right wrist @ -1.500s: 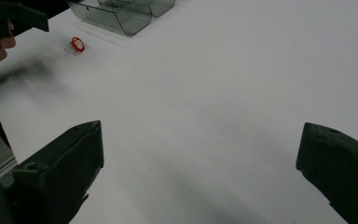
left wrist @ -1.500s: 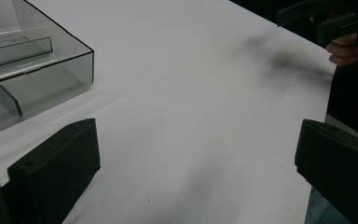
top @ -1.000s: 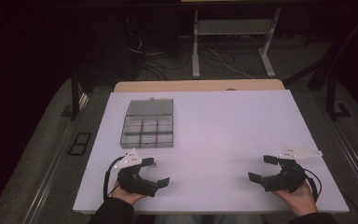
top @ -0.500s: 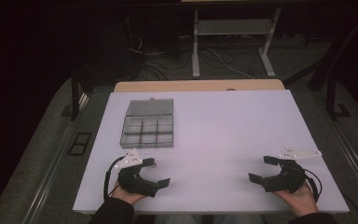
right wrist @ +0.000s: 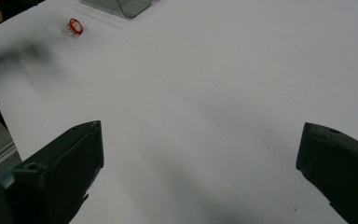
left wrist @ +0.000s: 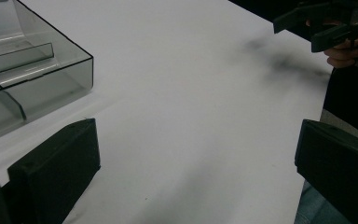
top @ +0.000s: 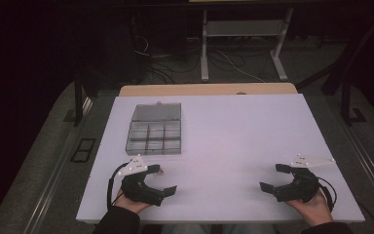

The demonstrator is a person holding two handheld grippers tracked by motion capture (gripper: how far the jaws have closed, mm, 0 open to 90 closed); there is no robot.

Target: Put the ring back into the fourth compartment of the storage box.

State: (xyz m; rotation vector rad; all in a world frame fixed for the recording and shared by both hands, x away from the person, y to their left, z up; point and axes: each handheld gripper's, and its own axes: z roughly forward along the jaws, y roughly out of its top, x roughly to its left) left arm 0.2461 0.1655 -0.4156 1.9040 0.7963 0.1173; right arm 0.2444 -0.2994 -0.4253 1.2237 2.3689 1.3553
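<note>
Currently left tongs sit spread apart, empty, low on the white surface; clear compartment box lies just beyond them. Small red item sits beside them. Right tongs spread apart, empty, well apart from box.

Compartment box: cut off by the top and left edges in my left gripper view; contents too dim to tell. Small red-capped item: too small to identify. My right gripper: cropped by the top and right edges. Room beyond my table: dark, indistinct.
</note>
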